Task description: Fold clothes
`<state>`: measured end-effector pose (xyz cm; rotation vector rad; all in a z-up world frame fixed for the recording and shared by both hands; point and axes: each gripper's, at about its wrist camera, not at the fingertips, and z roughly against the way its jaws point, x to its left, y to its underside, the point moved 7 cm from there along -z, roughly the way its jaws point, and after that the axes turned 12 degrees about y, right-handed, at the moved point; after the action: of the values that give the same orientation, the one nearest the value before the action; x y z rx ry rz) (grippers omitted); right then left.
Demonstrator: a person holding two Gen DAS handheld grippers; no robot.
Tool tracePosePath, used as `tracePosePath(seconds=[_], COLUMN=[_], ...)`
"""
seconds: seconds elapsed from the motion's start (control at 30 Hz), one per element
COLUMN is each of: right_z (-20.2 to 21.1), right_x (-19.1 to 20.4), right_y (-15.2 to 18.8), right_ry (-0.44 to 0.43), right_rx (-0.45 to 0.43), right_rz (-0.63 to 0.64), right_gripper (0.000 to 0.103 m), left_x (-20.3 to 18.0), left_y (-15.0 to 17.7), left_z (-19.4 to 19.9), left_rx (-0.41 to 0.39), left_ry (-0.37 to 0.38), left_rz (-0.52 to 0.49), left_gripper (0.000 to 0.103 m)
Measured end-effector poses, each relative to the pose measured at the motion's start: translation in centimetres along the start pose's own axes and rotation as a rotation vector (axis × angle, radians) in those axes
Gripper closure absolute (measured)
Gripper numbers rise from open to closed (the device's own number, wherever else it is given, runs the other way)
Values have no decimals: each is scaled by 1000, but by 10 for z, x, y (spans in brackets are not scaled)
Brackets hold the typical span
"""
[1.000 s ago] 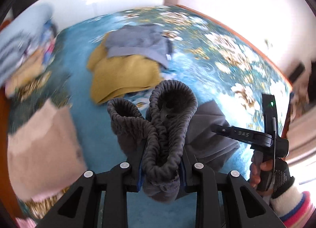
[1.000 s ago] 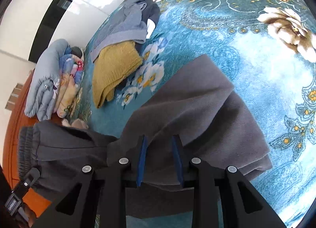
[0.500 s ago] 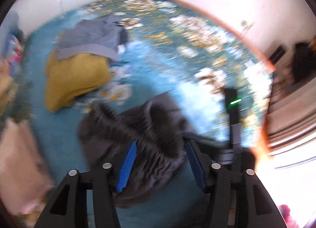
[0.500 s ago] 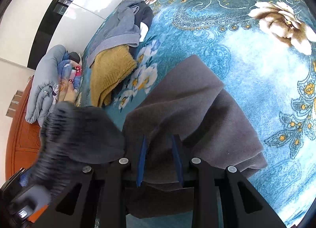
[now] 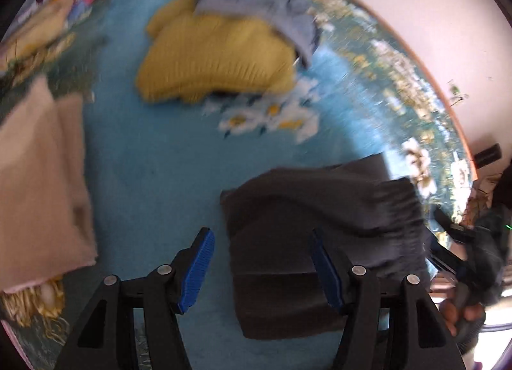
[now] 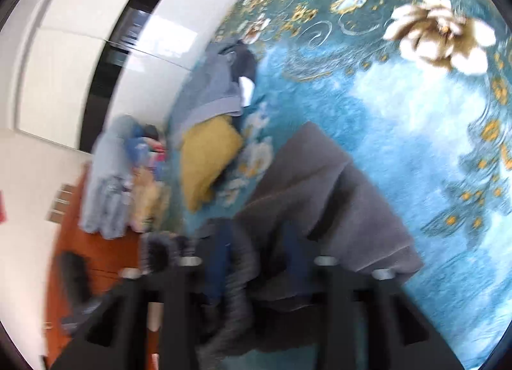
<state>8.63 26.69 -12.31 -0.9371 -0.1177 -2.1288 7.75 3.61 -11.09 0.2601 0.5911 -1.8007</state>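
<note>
**Tongs and grey trousers, mid-fold**

Left tongs [image 5: 260, 269]: spread wide, holding nothing; the blue pads straddle the near left corner of the grey trousers [image 5: 320, 235].
Right tongs [image 6: 256, 270]: blurred; grey cloth lies between the pads, grip cannot be told.
Grey trousers: folded on the blue flowered bedspread [image 5: 153, 158], long axis running left to right, lying right of the left tongs.
Beyond: yellow sweater [image 5: 217, 59], blue-grey garment [image 5: 252, 5] atop it.
</note>
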Motion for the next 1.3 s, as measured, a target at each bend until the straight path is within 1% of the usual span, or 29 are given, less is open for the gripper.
tracePosePath(seconds=[0.07, 0.1, 0.17, 0.2, 0.27, 0.3, 0.33, 0.4, 0.47, 0.53, 0.57, 0.63, 0.7, 0.73, 0.77, 0.8, 0.87, 0.93, 0.97, 1.03, 1.1, 1.13, 1.2, 1.23, 1.3], right_z=[-5, -7, -13, -16, -13, -12, -14, -19, -35, -47, -47, -47, -43, -40, -34, -27, -10, 7, 13, 15, 5, -3, -21, -25, -28], right_x=[2, 4, 9, 11, 19, 21, 23, 25, 19, 15, 19, 27, 38, 44, 52, 59, 66, 72, 67, 48, 22, 11, -17, -25, -36], right_y=[8, 12, 20, 23, 29, 31, 32, 36, 40, 41, 41, 41, 42, 41, 37, 32, 18, 3, -5, -21, -26, -25, -19, -17, -13], right_ry=[-36, -41, -50, -56, -81, -86, -69, -30, 89, 131, 132, 135, 154, 157, 129, 102, 73, 46, 50, 71, 94, 114, 177, 185, 185], right_rx=[46, 69, 117, 138, 140, 132, 134, 139, 174, 194, 181, 156, 143, 137, 123, 108, 61, 16, 6, -3, 17, 38, 80, 93, 105], right_rz=[-6, 6, 31, 44, 68, 77, 84, 97, 120, 109, 113, 125, 173, 200, 220, 239, 267, 292, 287, 228, 150, 119, 70, 45, 3], right_gripper=[37, 33, 32, 32, 28, 27, 27, 25, 25, 25, 25, 38, 58, 60, 65, 67, 68, 68, 68, 68, 68, 68, 66, 65, 59], left_x=[2, 1, -4, -7, -16, -17, -19, -21, -20, -18, -16, -13, -10, -10, -13, -17, -25, -40, -48, -65, -78, -82, -83, -82, -82], left_y=[1, 0, -1, -2, -3, -5, -7, -6, -7, -7, -6, -6, -6, -7, -8, -10, -13, -16, -16, -15, -8, -4, 4, 7, 12], left_z=[-21, -29, -42, -47, -54, -58, -61, -67, -70, -70, -68, -65, -60, -56, -49, -42, -27, -16, -17, -19, -35, -44, -69, -78, -87], left_rx=[20, 30, 48, 56, 61, 64, 67, 79, 88, 93, 97, 104, 112, 105, 93, 80, 55, 40, 43, 50, 88, 109, 156, 171, 174], left_ry=[-9, -1, 12, 5, -32, -37, -42, -21, 0, 13, 30, 69, 110, 129, 167, 208, 289, 329, 342, 368, 359, 350, 296, 274, 246], left_rz=[6, 12, 16, -1, -54, -70, -85, -77, -68, -69, -61, -41, -18, -7, -7, -9, -13, -57, -78, -120, -147, -161, -180, -190, -213], left_gripper=[38, 38, 38, 38, 38, 38, 38, 38, 38, 38, 38, 38, 38, 38, 38, 38, 38, 37, 38, 37, 37, 37, 38, 38, 37])
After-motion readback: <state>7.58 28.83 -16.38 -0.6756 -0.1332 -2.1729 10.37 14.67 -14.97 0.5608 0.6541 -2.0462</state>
